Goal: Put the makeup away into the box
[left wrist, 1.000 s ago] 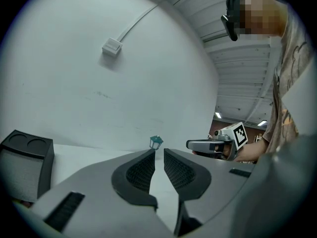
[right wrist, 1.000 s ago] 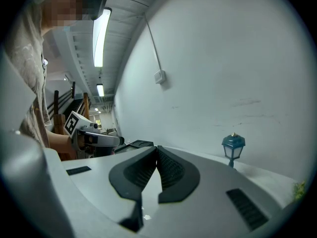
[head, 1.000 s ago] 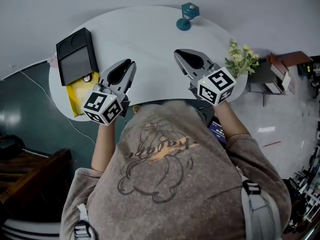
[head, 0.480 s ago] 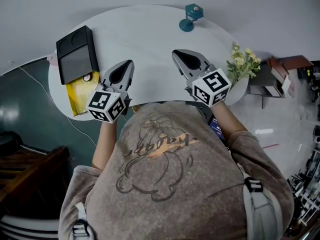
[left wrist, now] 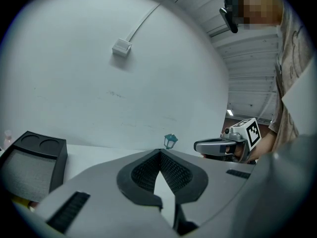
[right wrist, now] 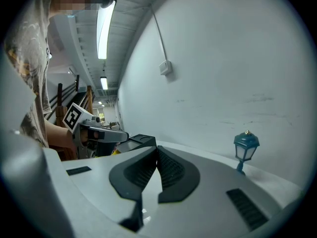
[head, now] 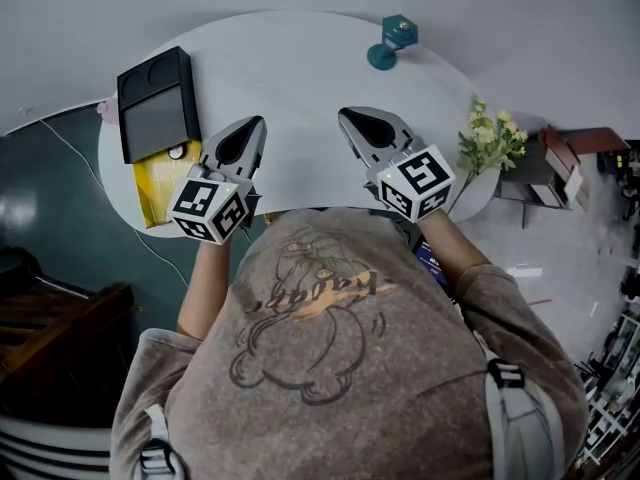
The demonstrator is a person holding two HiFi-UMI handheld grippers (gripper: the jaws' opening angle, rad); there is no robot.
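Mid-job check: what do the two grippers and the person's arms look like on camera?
The left gripper and right gripper are light grey, beak-shaped shells. Inside the jaws are black ribbed pads. Each gripper carries a white cube printed with black square markers. No cables show. The person wears a grey-brown sweatshirt with a cartoon print, its sleeves ending above bare forearms.

A white table (head: 300, 78) with rounded edges, seen from above. At its far left corner lies a black box (head: 155, 108) with a grey panel and two round hollows in its top. Just nearer, touching the box, lies a flat yellow packet (head: 152, 186) with a small round item (head: 178, 152) on it. At the far right stands a small teal lantern (head: 393, 40). A sprig of pale yellow flowers (head: 495, 138) sits at the right edge, possibly in a vase.
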